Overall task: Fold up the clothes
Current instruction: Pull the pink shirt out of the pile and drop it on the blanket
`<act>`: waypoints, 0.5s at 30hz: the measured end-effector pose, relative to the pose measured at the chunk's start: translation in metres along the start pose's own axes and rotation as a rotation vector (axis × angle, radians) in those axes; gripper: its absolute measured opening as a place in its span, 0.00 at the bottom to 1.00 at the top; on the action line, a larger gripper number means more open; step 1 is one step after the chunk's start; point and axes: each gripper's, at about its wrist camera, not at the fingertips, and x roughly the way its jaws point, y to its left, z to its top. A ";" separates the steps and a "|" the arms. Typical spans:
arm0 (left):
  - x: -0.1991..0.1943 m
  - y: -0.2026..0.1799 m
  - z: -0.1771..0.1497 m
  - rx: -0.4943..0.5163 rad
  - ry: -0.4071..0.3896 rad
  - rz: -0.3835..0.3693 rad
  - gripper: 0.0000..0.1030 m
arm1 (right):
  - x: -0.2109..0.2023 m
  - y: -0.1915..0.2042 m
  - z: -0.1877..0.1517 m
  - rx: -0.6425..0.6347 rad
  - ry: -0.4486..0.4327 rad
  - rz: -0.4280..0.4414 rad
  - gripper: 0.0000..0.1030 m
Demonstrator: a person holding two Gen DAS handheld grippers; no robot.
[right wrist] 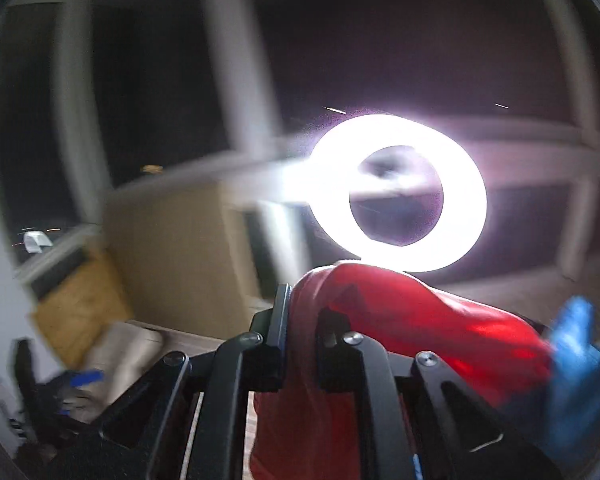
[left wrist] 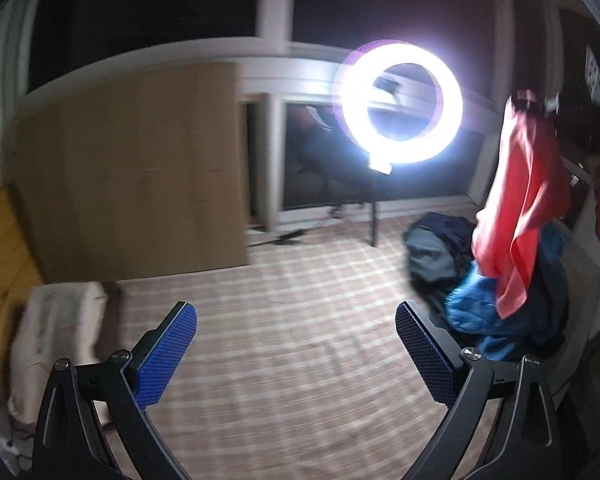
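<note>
My right gripper [right wrist: 304,312] is shut on a red garment [right wrist: 420,316], which drapes over and below its fingers. In the left wrist view the same red garment [left wrist: 524,208] hangs in the air at the right, held up from its top corner. Under it lies a pile of clothes [left wrist: 480,280] in blue, dark navy and grey. My left gripper [left wrist: 296,320] is open and empty, its blue pads wide apart over the striped surface [left wrist: 292,320], to the left of the pile.
A bright ring light [left wrist: 400,100] on a stand stands at the far edge. A large cardboard panel [left wrist: 132,172] leans at the left. A folded pale cloth [left wrist: 56,332] lies near left, beside a yellow cushion [left wrist: 0,264]. Dark windows are behind.
</note>
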 end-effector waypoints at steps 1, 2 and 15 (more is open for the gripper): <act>-0.007 0.014 -0.003 -0.010 -0.004 0.019 0.97 | 0.004 0.022 0.007 -0.018 -0.016 0.054 0.10; -0.014 0.027 -0.005 -0.019 -0.008 0.038 0.97 | 0.007 0.044 0.012 -0.035 -0.026 0.088 0.10; -0.050 0.121 -0.040 -0.111 0.023 0.168 0.99 | 0.123 0.110 -0.166 -0.083 0.503 -0.063 0.55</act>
